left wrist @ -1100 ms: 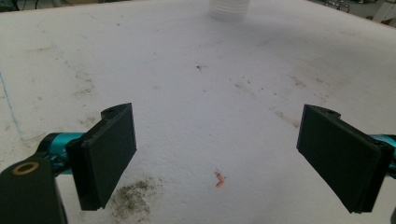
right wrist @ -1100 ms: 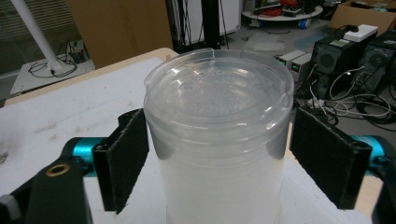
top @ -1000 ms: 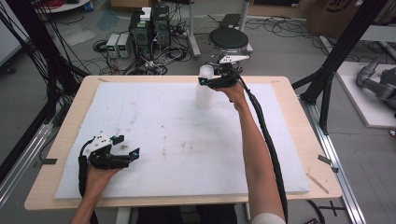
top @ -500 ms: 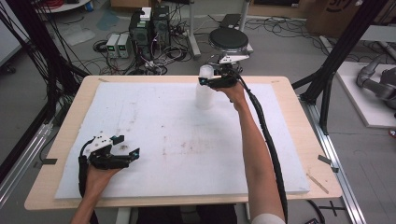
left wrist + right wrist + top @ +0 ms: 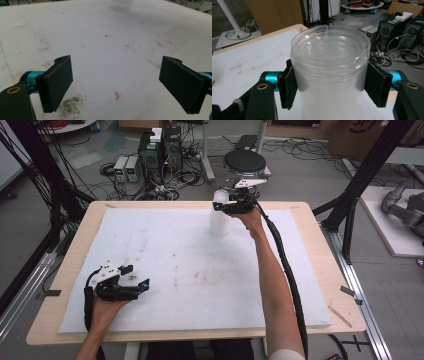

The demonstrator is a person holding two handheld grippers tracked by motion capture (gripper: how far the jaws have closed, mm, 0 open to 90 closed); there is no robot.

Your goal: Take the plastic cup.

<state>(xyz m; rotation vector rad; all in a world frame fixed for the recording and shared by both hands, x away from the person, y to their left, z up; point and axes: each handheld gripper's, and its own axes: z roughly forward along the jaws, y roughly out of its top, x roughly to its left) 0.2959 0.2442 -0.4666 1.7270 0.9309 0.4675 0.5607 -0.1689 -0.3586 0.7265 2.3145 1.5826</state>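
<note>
**Tub grabbed near the rim, far side of the bench**

While parked near the front-left corner of the bench (image 5: 320, 227), left gripper (image 5: 134, 287) idle over the white foam mat (image 5: 165, 245), jaws spread wide and holding nothing. Bare, scuffed foam between them in the left gripper view, plus a tiny orange scrap (image 5: 116, 95) and a patch of dark grit (image 5: 70, 107).

Right gripper (image 5: 221, 208) reached out to the far edge, jaws clamped on the plastic tub (image 5: 218, 218), one pad on each side just under the rim. Tub (image 5: 330, 72) upright, base apparently on the mat, though contact hard to confirm from above.

Handling guesses: looks like thin, cloudy, see-through plastic, so probably very light and a bit flexy. Nothing obvious inside, though cloudy walls, so not certain. Smooth sides, likely slippery against the pads. Ridged band near the top looks like the stiffest spot, so gripping there makes sense; squeezing mid-wall would probably just dent it. Could even be several tubs nested together, judging by the stacked rings at the rim, so worth watching for one slipping loose on a lift.
</note>
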